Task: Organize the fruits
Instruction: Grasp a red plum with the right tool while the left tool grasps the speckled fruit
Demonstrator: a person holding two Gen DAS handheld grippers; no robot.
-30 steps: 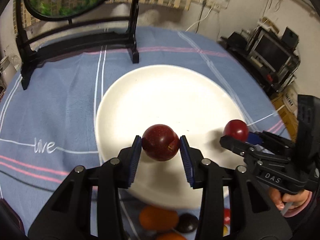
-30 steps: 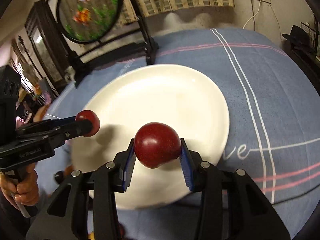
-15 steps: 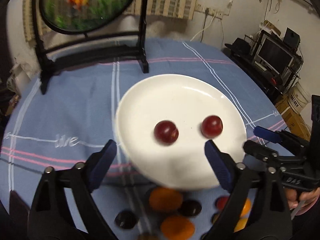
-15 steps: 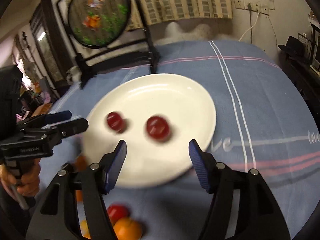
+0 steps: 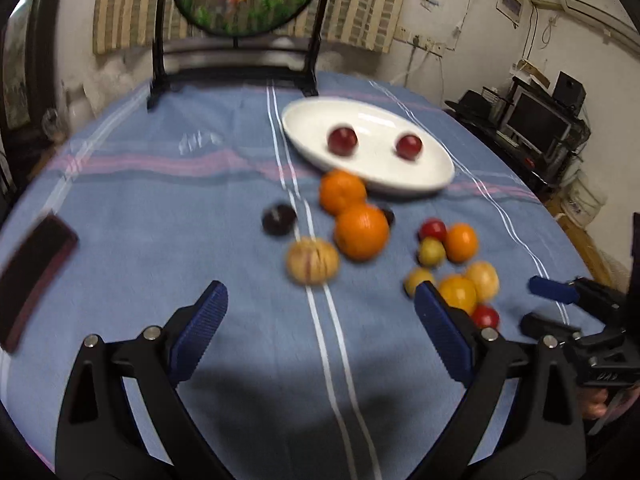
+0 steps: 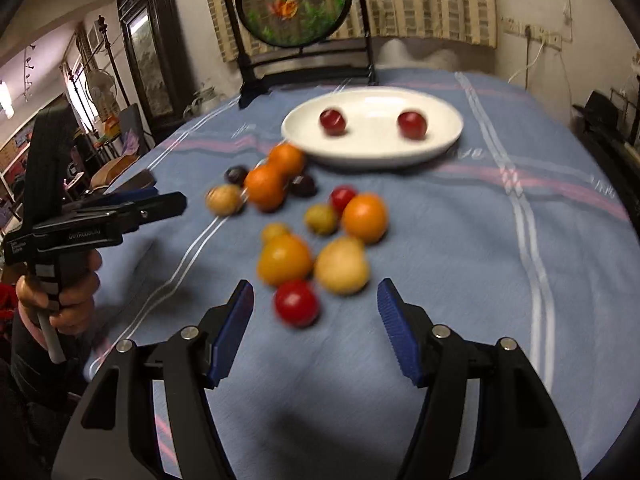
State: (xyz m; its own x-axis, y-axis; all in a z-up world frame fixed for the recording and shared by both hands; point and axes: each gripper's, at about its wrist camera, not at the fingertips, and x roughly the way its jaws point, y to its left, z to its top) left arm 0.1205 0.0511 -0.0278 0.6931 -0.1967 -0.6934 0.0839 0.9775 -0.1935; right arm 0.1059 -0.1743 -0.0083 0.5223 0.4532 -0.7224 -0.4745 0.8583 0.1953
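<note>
Nearest to us, the left tongs (image 5: 320, 320) are spread very wide with nothing between them; they have just opened and hang over bare blue cloth on the table (image 5: 160, 240). The right tongs (image 6: 316, 320) have also just opened, about half spread and empty, and a small red fruit (image 6: 297, 302) lies on the cloth just ahead of their gap, a little toward the left pad. We would judge this the easiest next pick.

Just beyond that red fruit sit an orange-yellow fruit (image 6: 284, 259) and a pale yellow one (image 6: 341, 265), close together, perhaps touching. Further ahead lie an orange (image 6: 365, 217), a small greenish fruit (image 6: 321, 219) and another small red one (image 6: 342, 197). Ahead and left of the right tongs are two more oranges (image 6: 266, 186), two dark plums (image 6: 236, 175) and a tan fruit (image 6: 224, 199).

Farthest ahead of both tongs stands the white plate (image 6: 372, 152), holding two dark red fruits (image 6: 333, 121), apart from each other. Behind it is a round framed picture on a black stand (image 6: 296, 4).

To do the next step well, we should lower the right tongs straight over the near red fruit, centre it between the pads, and close gently so it does not squirt away or knock its neighbours. The left tongs should pick from the left of the pile, keeping clear of the right ones. The frames are blurred, so exact contacts are uncertain.
</note>
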